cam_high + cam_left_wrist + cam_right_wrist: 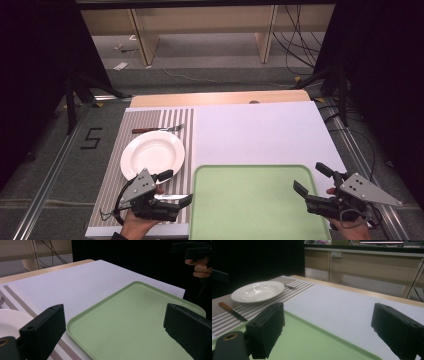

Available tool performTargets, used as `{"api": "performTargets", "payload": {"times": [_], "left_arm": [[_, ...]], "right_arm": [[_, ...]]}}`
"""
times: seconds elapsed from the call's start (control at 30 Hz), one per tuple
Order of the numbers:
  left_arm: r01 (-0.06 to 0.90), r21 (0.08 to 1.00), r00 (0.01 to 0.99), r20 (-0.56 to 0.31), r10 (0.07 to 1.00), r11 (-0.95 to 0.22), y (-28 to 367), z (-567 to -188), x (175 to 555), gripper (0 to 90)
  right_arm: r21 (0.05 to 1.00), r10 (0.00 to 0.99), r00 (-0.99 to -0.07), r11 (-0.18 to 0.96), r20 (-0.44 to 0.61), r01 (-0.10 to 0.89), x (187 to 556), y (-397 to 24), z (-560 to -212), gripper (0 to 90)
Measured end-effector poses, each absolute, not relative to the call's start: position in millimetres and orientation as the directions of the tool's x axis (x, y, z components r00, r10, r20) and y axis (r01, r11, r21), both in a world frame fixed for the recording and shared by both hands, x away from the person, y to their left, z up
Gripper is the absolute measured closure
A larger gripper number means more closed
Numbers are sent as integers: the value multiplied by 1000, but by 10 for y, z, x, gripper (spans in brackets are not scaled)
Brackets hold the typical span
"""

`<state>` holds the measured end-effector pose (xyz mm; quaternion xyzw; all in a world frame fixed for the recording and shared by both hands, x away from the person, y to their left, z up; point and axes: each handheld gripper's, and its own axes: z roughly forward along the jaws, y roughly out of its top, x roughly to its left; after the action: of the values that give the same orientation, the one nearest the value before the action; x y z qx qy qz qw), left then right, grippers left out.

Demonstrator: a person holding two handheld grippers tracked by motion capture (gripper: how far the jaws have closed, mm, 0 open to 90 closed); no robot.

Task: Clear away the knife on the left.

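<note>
Behind plate, fork partly hidden

I am noting the green tray running off the bottom edge of the high view, so its near rim is going unseen. My left hand is being cut at the wrist by that same edge, and the left gripper is covering the knife lying on the striped mat. In the left gripper view the white plate is slipping off the left edge behind the near jaw, and the fork is showing tines alone. The right gripper is getting clipped by the upper right corner there. In the right gripper view, the fork's handle is sitting hidden behind the plate.
</note>
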<state>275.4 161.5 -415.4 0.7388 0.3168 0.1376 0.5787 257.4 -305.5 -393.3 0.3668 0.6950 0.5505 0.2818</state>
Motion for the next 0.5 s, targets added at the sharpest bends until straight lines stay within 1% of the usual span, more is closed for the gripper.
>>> {"api": "performTargets", "payload": {"times": [0.37,0.5], "left_arm": [[310,941,756,-159,635,-133,1639,-4144,2762,50],[311,939,766,-154,624,-150,1649,-4135,2765,58]], "right_arm": [[971,819,-574,128,11,201,2570,-3051,-3932,125],[972,821,-571,126,11,200,2570,-3059,-3933,125]]}}
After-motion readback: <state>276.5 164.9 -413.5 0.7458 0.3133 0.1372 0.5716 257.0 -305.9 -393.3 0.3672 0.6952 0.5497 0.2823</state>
